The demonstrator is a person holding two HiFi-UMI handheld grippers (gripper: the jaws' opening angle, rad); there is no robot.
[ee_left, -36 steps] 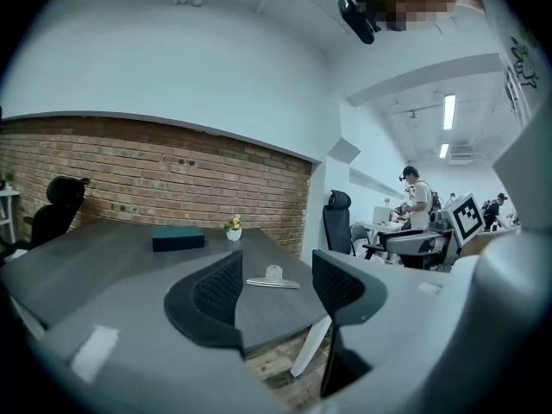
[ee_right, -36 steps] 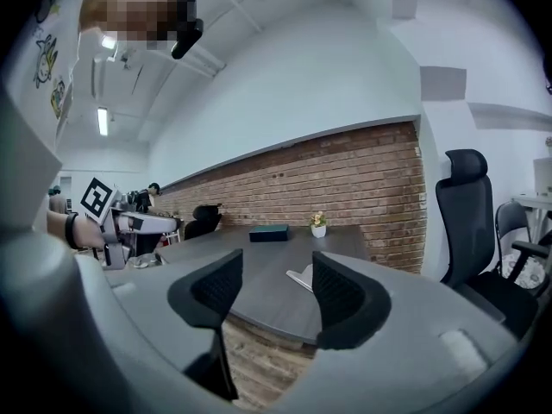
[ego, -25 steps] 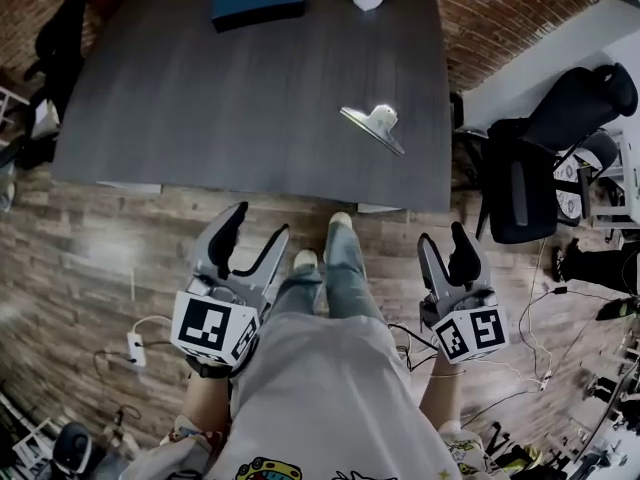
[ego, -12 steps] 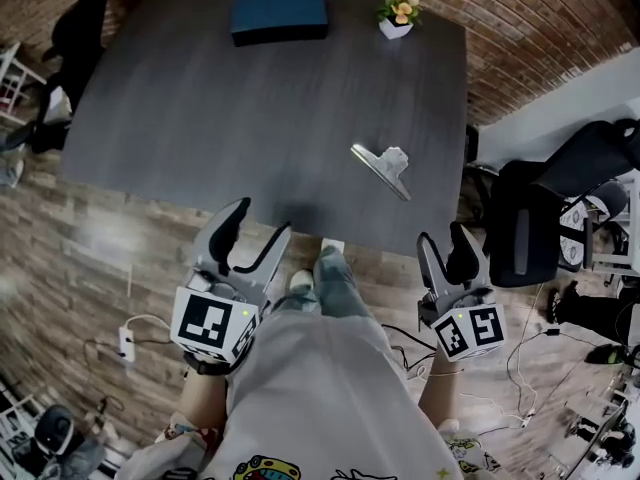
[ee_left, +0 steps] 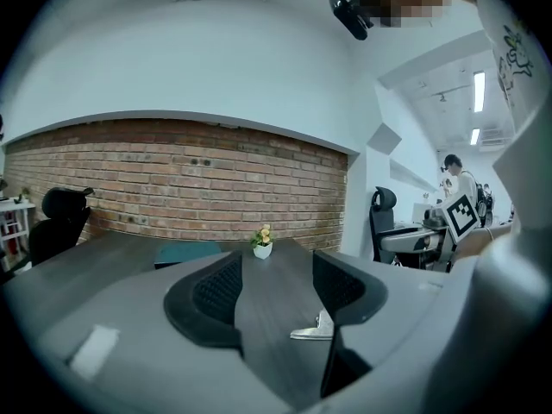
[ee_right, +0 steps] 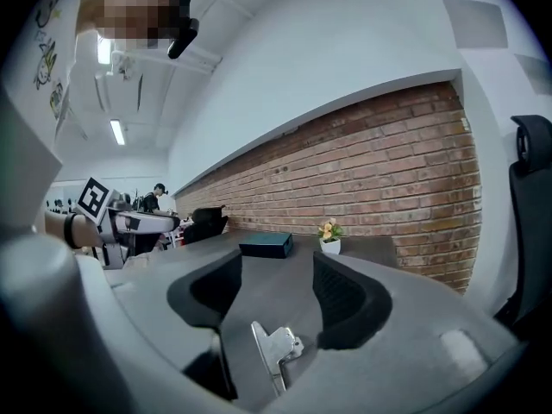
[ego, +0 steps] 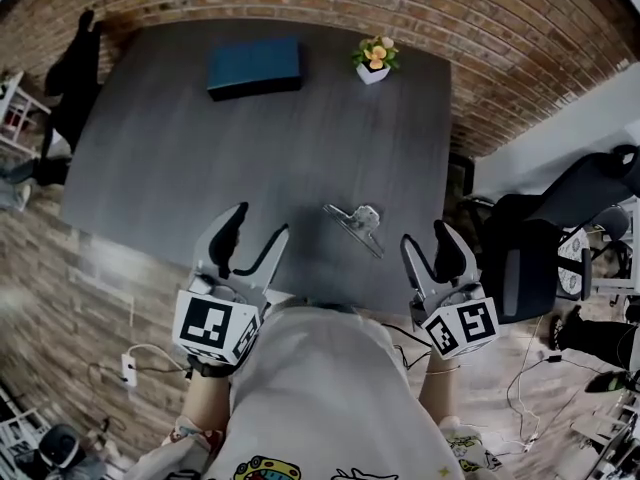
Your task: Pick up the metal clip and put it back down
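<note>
The metal clip (ego: 356, 225) lies on the dark grey table (ego: 200, 148) near its front right part. My left gripper (ego: 254, 238) hangs open over the table's front edge, left of the clip, with nothing between its fingers. My right gripper (ego: 428, 251) is open too, just right of the clip and short of it. In the right gripper view the clip (ee_right: 276, 349) shows between the jaws, a little ahead of them. In the left gripper view the clip (ee_left: 312, 328) peeks out beside the right jaw.
A dark blue box (ego: 254, 66) and a small flower pot (ego: 373, 59) stand at the table's far side. A brick wall (ego: 500, 28) runs behind it. Black office chairs (ego: 545, 238) stand to the right, another chair (ego: 70, 78) to the left.
The person has stepped up to the table. Both grippers now reach its front edge and the clip sits much closer to them. The jaws stayed open.
</note>
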